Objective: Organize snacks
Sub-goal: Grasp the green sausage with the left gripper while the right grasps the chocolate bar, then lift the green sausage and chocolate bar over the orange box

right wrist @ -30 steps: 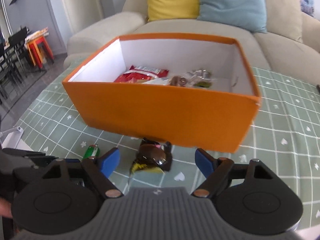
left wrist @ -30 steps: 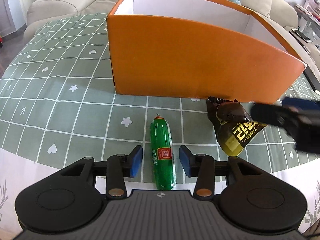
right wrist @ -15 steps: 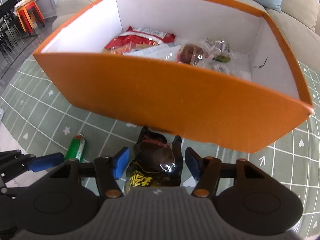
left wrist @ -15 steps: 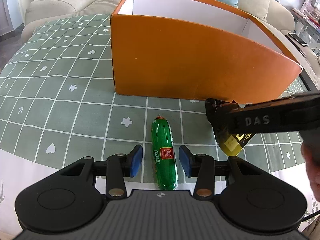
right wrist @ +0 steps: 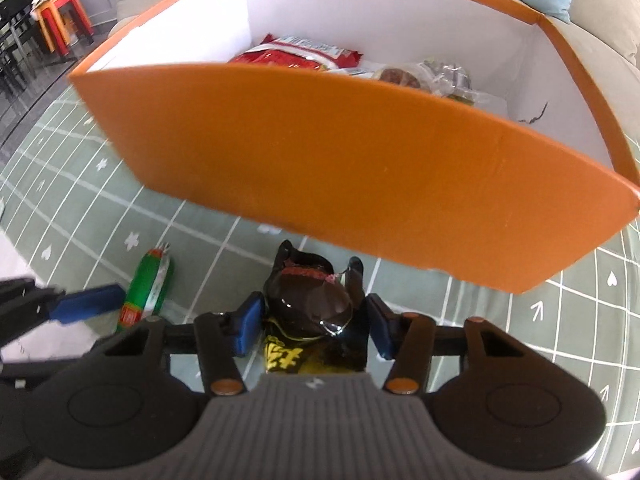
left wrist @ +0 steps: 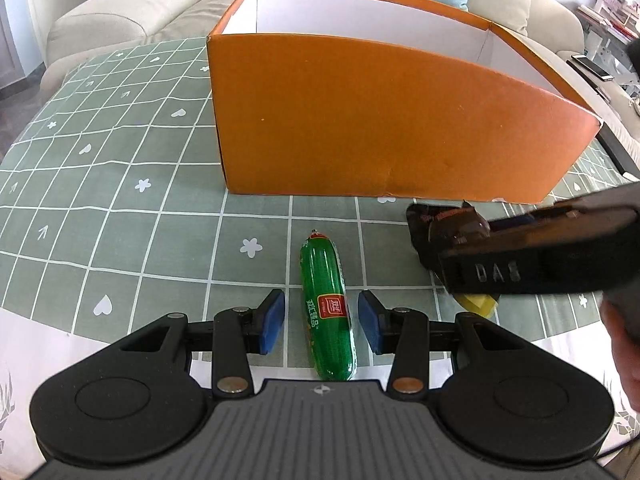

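Observation:
A green sausage [left wrist: 326, 312] lies on the tablecloth in front of the orange box [left wrist: 380, 120]. My left gripper [left wrist: 322, 322] stands open astride it, a gap on each side. To its right lies a black and yellow snack packet [left wrist: 440, 232], partly hidden by the right gripper's black body [left wrist: 540, 260]. In the right wrist view my right gripper [right wrist: 314, 328] is closing on this packet [right wrist: 312, 304], and both blue pads touch its sides. The sausage [right wrist: 150, 284] and a left pad [right wrist: 88, 304] show at the left, the box [right wrist: 320, 140] just beyond.
Inside the box lie a red packet [right wrist: 296, 50] and clear-wrapped snacks [right wrist: 420, 76]. The green checked tablecloth [left wrist: 100, 160] spreads to the left. A beige sofa [left wrist: 132, 4] with cushions stands behind. A hand [left wrist: 624, 340] holds the right gripper.
The right gripper came down and forward over the black packet, and its jaws narrowed from wide apart to the packet's sides. The left gripper stayed over the sausage.

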`<state>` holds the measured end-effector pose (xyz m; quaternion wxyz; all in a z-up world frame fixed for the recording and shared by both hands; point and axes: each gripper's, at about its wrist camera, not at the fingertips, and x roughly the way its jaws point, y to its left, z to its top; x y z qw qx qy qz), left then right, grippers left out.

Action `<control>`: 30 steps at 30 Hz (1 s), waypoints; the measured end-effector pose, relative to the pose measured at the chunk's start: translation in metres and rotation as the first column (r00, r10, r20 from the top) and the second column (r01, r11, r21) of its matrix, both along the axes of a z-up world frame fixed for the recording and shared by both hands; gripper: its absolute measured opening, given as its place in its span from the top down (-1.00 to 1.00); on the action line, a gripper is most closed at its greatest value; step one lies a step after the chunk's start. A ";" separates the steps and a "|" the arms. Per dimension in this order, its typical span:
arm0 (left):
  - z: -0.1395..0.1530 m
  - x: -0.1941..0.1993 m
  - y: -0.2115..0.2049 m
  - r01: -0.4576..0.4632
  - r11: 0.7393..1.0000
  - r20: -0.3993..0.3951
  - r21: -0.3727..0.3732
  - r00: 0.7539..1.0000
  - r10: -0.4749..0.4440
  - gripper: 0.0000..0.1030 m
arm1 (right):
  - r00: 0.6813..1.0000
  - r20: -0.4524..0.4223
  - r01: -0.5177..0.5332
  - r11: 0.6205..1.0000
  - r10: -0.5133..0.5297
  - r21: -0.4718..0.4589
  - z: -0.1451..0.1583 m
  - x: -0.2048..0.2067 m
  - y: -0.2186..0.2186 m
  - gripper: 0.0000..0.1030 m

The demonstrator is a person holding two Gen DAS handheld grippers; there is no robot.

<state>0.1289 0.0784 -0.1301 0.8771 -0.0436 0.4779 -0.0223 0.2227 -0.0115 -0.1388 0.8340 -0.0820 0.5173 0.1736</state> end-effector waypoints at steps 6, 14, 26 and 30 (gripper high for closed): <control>-0.002 0.001 -0.008 0.019 0.999 0.015 0.043 1.000 -0.020 -0.01 | 1.000 -0.010 0.002 1.000 -0.002 -0.006 0.002 -0.020 -0.011 0.08; -0.005 -0.004 -0.011 0.015 0.999 0.049 0.049 0.999 -0.017 0.48 | 1.000 -0.013 0.018 1.000 -0.018 -0.001 0.003 -0.048 -0.035 0.08; 0.017 -0.036 -0.016 0.001 1.000 0.108 -0.029 0.994 0.002 0.51 | 0.999 0.013 0.041 0.998 -0.041 0.047 0.014 -0.074 -0.055 0.09; 0.033 -0.041 -0.018 0.000 0.999 0.136 -0.036 0.991 0.004 0.51 | 0.998 0.046 0.045 0.995 -0.049 0.090 0.030 -0.080 -0.066 0.10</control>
